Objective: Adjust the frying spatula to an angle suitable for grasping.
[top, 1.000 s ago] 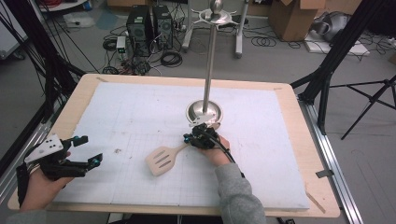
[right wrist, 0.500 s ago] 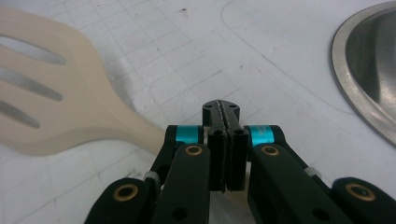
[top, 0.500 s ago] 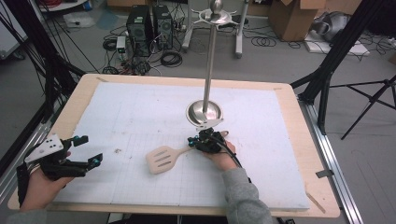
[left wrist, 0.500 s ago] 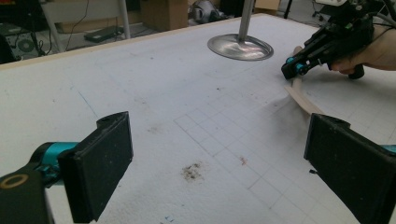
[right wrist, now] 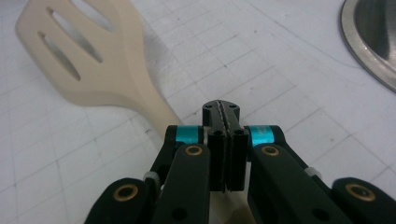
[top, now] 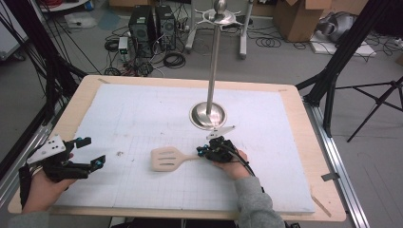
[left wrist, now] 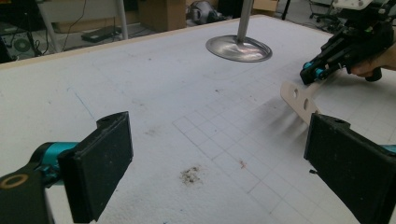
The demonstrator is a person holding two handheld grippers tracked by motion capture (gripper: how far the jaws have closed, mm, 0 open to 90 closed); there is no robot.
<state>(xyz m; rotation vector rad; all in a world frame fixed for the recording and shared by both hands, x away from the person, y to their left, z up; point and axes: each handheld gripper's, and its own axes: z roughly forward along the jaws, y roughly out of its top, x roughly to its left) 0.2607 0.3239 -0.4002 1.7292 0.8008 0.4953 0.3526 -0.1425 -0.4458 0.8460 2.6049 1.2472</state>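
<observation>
A cream slotted spatula lies on the white gridded mat, blade to the left and handle to the right. My right gripper is shut at the handle's end. In the right gripper view the jaws are pressed together, with the handle running under them and the spatula's blade ahead to the left. My left gripper rests at the mat's left edge, open, with nothing between its pads. The left gripper view shows the spatula and the right gripper far off to the right.
A metal stand with a round base and a tall pole rises just beyond the right gripper; the base sits close on its right in the right gripper view. The mat covers a wooden table. Cables, computers and boxes lie on the floor behind.
The right gripper has moved toward the near edge and slightly right, away from the stand's base. The spatula has swung with it, its handle now nearly level. The left gripper has not moved.
</observation>
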